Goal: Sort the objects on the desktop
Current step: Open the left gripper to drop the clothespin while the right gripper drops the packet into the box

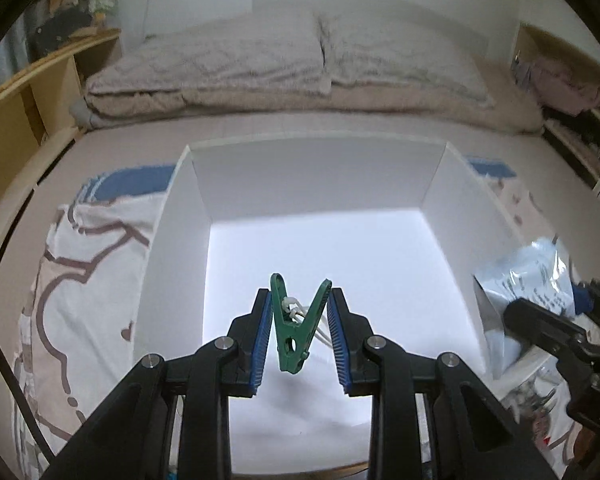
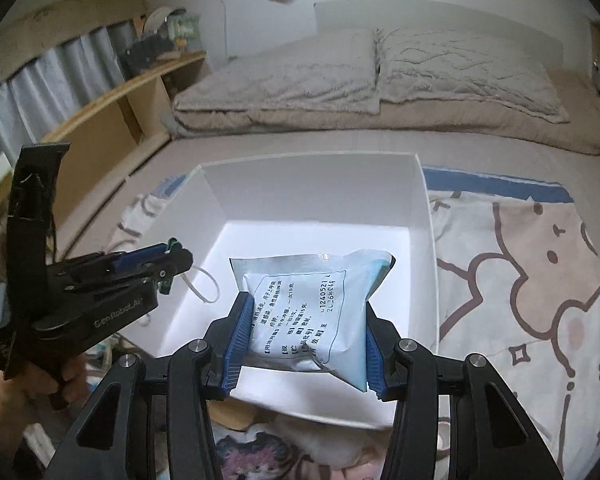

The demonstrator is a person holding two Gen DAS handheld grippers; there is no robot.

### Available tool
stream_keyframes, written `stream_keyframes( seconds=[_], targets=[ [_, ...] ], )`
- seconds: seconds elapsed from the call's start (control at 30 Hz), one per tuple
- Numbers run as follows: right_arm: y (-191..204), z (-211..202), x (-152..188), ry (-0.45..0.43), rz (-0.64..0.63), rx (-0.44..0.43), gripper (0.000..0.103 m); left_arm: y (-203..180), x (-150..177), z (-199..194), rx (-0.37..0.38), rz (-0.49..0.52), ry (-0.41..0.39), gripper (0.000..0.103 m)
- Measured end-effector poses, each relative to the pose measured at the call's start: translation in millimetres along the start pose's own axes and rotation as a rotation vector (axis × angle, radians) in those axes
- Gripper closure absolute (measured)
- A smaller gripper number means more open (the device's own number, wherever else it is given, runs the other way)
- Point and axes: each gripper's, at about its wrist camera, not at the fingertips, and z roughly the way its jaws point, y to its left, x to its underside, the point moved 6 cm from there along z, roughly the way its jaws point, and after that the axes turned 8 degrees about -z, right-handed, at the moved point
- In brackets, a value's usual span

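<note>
My left gripper [image 1: 299,300] is shut on a green clothes peg [image 1: 296,326], squeezing its two handles; a white cord loop [image 2: 204,282] hangs from the peg. It hovers over the open white box [image 1: 380,184]. My right gripper [image 2: 303,320] is shut on a pale blue printed sachet [image 2: 314,310], held above the near edge of the same white box [image 2: 424,248]. In the right wrist view the left gripper [image 2: 172,254] shows at the left with the green clothes peg [image 2: 168,280] in it. In the left wrist view the sachet [image 1: 528,276] and right gripper show at the right edge.
The box rests on a cartoon-print sheet [image 2: 540,280] spread over a bed [image 1: 260,128]. Folded grey-beige quilts [image 2: 360,76] lie at the far end. A wooden shelf [image 1: 28,92] runs along the left. A person's hand [image 2: 20,392] grips the left tool. Small items lie under the box's near edge.
</note>
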Motion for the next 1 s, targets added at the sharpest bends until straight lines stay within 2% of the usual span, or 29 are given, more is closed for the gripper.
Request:
stream_keyframes(
  seconds=[0.1,0.47,0.53,0.57,0.6,1.0],
  targets=[
    [3.9,17.1,-0.5,0.047,-0.037,0.015,0.053,5.6,8.3,13.0,-0.009,-0.011,0.05,0.075],
    [1.0,46.2,-6.4,0.13,-0.031,0.03,0.053,17.1,11.7,31.0,-0.072,-0.014,0.094,0.074],
    [1.1,48.8,-9.4,0.135,-0.036,0.03,0.053,18.7,10.2,31.0,-0.091,-0.019,0.094,0.06],
    [1.2,49.6,-10.6,0.139,-0.037,0.03,0.053,20.9,9.7,30.7,-0.1,-0.024,0.092,0.038],
    [1.6,50.7,-10.4,0.142,-0.038,0.03,0.053,22.7,8.9,29.6,-0.099,-0.029,0.081,0.033],
    [0.8,69.2,-5.8,0.196,-0.022,0.019,0.053,33.9,10.8,7.0,-0.048,-0.044,0.033,0.033]
  ],
)
